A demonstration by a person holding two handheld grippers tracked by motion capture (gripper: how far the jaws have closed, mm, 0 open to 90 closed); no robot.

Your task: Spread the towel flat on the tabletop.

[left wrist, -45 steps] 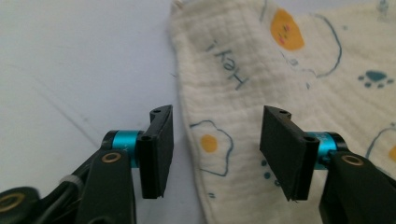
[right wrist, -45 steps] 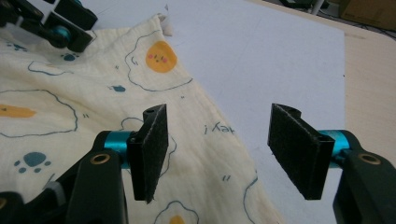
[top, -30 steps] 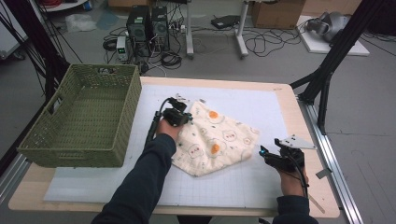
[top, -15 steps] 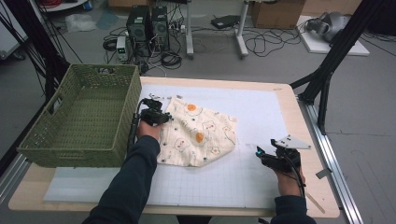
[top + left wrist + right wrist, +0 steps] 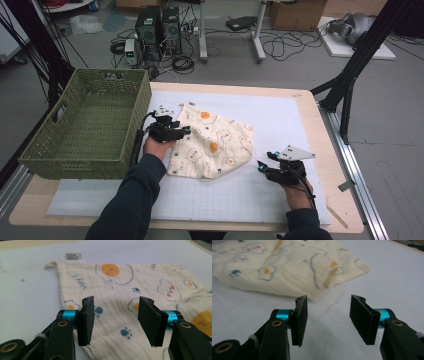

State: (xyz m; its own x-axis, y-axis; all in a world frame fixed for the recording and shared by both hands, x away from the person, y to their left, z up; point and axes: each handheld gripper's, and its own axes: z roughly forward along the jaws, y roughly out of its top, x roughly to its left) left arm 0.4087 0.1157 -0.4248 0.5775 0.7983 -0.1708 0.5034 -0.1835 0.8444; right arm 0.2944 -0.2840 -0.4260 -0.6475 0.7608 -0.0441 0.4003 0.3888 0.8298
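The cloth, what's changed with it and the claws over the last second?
The left claw dragged the cloth toward the basket, and its jaws have just been opening, letting go. The right claw shifted left while closing partway on nothing. The basket stayed put.

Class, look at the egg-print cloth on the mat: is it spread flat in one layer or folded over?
Folded. The cloth lies doubled, a thick rounded fold edge along its near side, not a thin single hem.
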